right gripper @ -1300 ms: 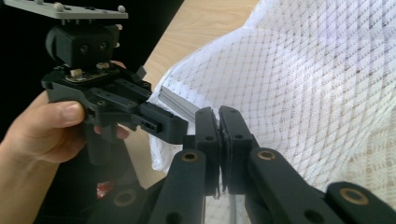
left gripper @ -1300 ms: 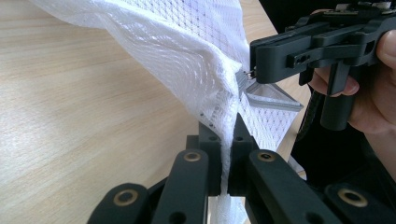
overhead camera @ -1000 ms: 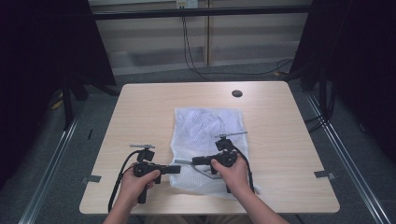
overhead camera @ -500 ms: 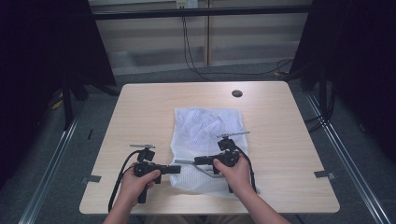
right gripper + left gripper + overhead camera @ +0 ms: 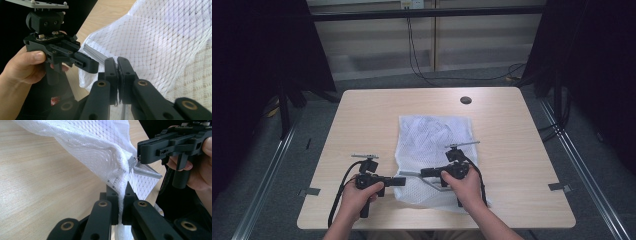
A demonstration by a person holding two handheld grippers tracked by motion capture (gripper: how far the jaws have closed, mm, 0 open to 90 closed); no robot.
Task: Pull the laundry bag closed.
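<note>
A white mesh bag point(image 5: 434, 132) lies flat on the middle of the wooden table point(image 5: 362, 115). At its near left edge my left gripper point(image 5: 403, 180) is shut on a fold of the mesh point(image 5: 110, 157), lifting it a little; the cloth runs down between the pads of the left gripper point(image 5: 122, 188). From the right, my right gripper point(image 5: 422, 173) points left, shut on a thin grey strip point(image 5: 96, 55) at the bag's edge, close to my right gripper's point(image 5: 117, 61) tips. The two grippers almost meet tip to tip. What the strip belongs to I cannot tell.
A small dark round grommet point(image 5: 465, 100) sits in the tabletop at the back right. Bare wood surrounds the bag. Cables hang at the back wall, and metal floor rails point(image 5: 267, 175) run along both sides of the table.
</note>
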